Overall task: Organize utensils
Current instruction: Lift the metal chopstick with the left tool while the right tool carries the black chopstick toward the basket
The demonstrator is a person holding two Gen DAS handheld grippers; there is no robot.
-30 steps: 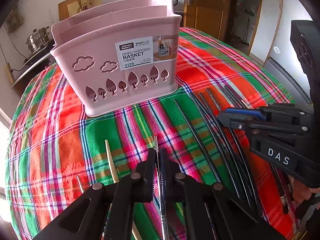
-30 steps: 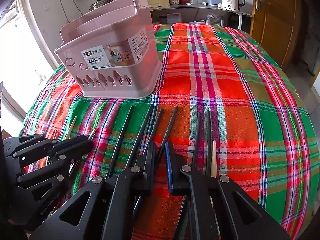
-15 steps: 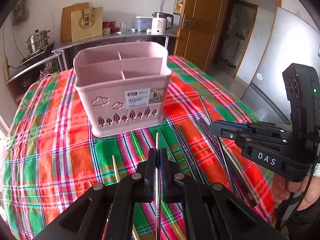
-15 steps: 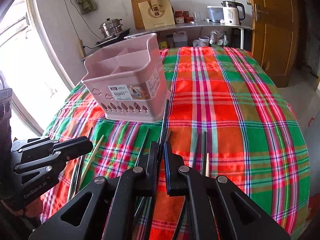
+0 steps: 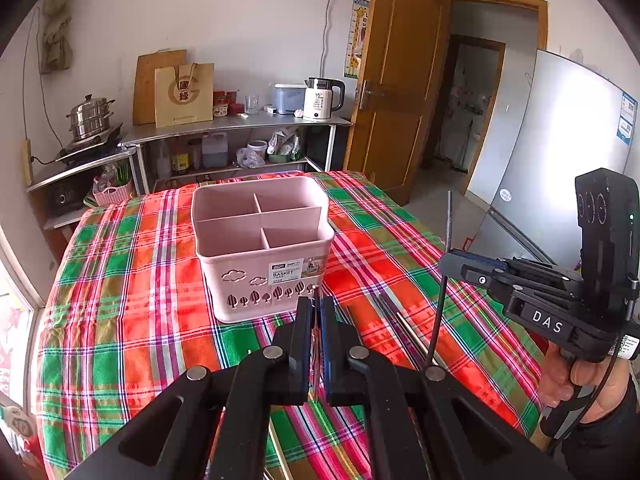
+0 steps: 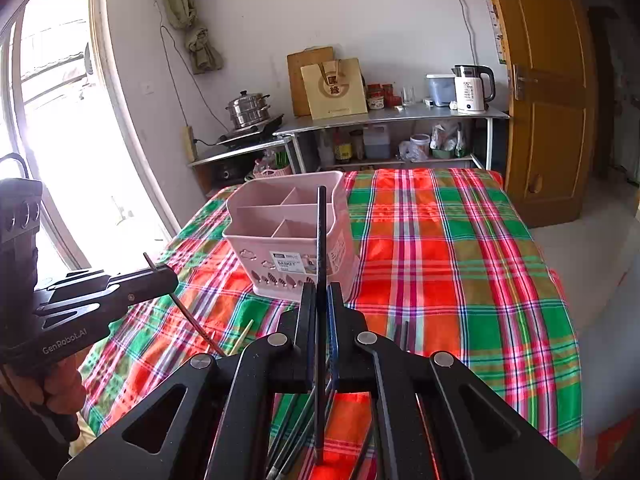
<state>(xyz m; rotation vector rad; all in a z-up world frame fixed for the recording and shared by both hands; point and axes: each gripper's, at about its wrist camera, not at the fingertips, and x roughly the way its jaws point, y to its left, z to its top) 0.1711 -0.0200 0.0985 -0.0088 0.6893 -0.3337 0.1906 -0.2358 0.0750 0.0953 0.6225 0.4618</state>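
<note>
Landmark: pink basket (image 5: 262, 248), divided into compartments, standing upright on the plaid tablecloth (image 5: 132, 292).

Left gripper (image 5: 316, 312): raised above the cloth on the near side of the basket, jaws pressed together on a thin metal chopstick (image 5: 315, 360). From the right wrist view the same gripper (image 6: 162, 276) sits well to the left of the basket, the metal chopstick (image 6: 192, 318) slanting down through its tips toward the cloth.

Right gripper (image 6: 319, 300): also raised, near side of the basket, jaws pinching a black chopstick (image 6: 321, 240) held roughly upright; its upper end overlaps the basket's right-hand corner in this view. From the left wrist view this gripper (image 5: 446, 258) is to the right of the basket, the black chopstick (image 5: 442, 292) standing near vertical through its tips.

Loose chopsticks (image 5: 404, 328) lie on the cloth to the basket's near right. More dark ones (image 6: 296, 428) show under the right gripper. A pale wooden one (image 6: 242, 336) lies to the basket's near left.

Basket compartments: nothing visible inside.
</note>
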